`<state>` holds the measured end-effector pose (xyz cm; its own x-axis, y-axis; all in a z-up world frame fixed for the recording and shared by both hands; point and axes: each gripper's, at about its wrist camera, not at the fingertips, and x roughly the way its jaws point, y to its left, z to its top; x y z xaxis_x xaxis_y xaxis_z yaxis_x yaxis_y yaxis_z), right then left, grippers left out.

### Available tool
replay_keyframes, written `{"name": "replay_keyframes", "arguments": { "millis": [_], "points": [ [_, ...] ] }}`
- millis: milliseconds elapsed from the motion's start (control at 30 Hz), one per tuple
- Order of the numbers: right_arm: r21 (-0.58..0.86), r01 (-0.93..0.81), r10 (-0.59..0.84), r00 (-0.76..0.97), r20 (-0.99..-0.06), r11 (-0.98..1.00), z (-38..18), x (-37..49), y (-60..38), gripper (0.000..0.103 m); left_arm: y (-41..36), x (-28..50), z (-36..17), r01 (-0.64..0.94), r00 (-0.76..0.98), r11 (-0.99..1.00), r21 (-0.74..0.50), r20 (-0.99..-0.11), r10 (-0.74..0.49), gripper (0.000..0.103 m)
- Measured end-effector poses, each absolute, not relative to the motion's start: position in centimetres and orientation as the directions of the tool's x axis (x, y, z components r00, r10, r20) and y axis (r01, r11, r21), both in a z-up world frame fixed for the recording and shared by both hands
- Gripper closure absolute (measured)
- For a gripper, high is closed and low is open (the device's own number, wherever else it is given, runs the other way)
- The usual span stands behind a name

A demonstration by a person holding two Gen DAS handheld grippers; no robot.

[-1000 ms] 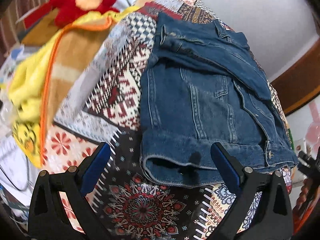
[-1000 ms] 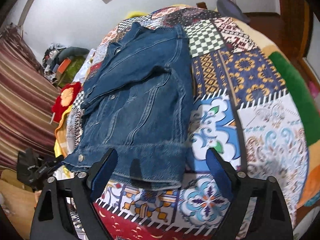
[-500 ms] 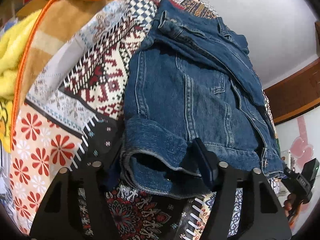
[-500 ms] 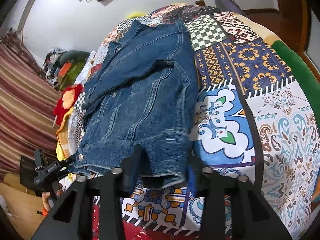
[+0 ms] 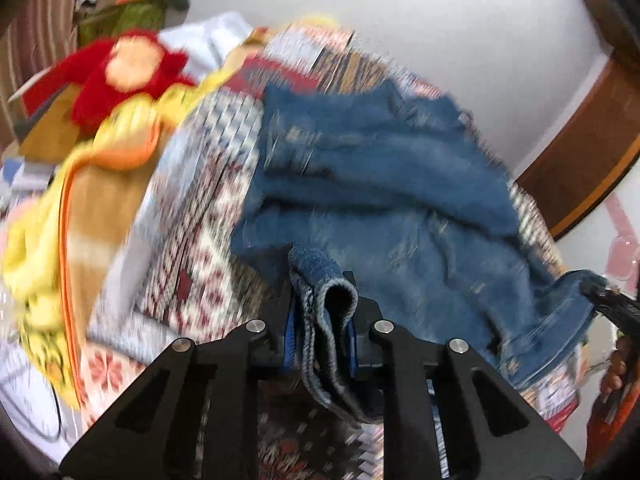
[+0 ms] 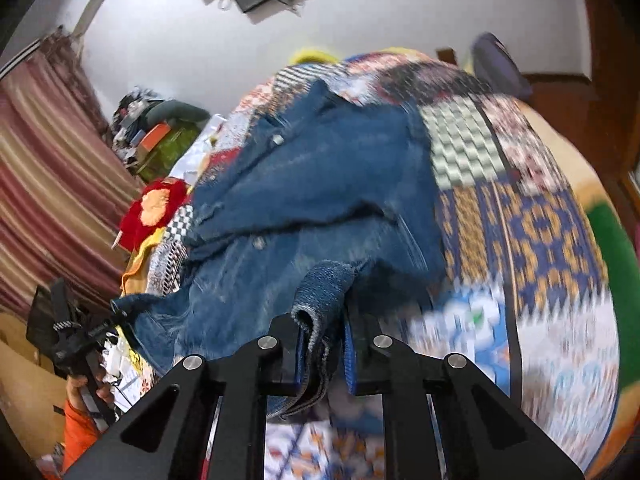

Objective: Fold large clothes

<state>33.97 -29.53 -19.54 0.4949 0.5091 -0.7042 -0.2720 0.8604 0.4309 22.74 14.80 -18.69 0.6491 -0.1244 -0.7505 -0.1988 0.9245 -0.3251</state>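
Both cams are riding right on the tools, looking forward and down along the fingers at the bed, super close to the denim jacket hem. The left one is facing in from the side nearer the red plush toy, the right one from the opposite corner. They're sharing the jacket, the patchwork quilt and that toy.

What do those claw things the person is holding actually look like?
Each claw, left and right, is a black plastic frame with triangular cut-outs, silver pivot screws and two fingers faced with blue pads. The person's sleeve is orange.
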Motion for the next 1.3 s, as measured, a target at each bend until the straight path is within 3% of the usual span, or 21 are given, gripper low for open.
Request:
{"name": "replay_keyframes", "arguments": {
  "millis": [300, 433, 600, 967, 1300],
  "points": [
    [0.371, -0.351, 0.511, 0.598, -0.617, 0.859, -13.1, 40.6, -27.5, 0.092, 15.7, 28.6, -12.0, -0.112, 0.742, 0.940, -0.322, -0.656, -0.136, 0.087],
    [0.307, -0.369, 0.480, 0.650, -0.589, 0.877, -10.6, 44.7, -26.9, 0.092, 16.2, 31.6, -10.5, -0.096, 0.754, 0.963, -0.251, -0.650, -0.094, 0.087],
    [0.278, -0.350, 0.447, 0.663, -0.601, 0.894, -10.4, 50.0, -26.0, 0.092, 17.7, 35.6, -10.4, -0.099, 0.748, 0.963, -0.252, -0.657, -0.095, 0.087],
    [0.234, -0.277, 0.360, 0.629, -0.689, 0.932, -16.5, 62.0, -22.9, 0.092, 19.6, 47.2, -16.2, -0.179, 0.688, 0.963, -0.203, -0.725, -0.025, 0.089],
    [0.371, -0.228, 0.435, 0.495, -0.752, 0.900, -25.0, 67.4, -24.5, 0.092, 21.0, 52.9, -25.4, -0.283, 0.534, 0.938, -0.199, -0.845, -0.018, 0.087]
  ]
}}
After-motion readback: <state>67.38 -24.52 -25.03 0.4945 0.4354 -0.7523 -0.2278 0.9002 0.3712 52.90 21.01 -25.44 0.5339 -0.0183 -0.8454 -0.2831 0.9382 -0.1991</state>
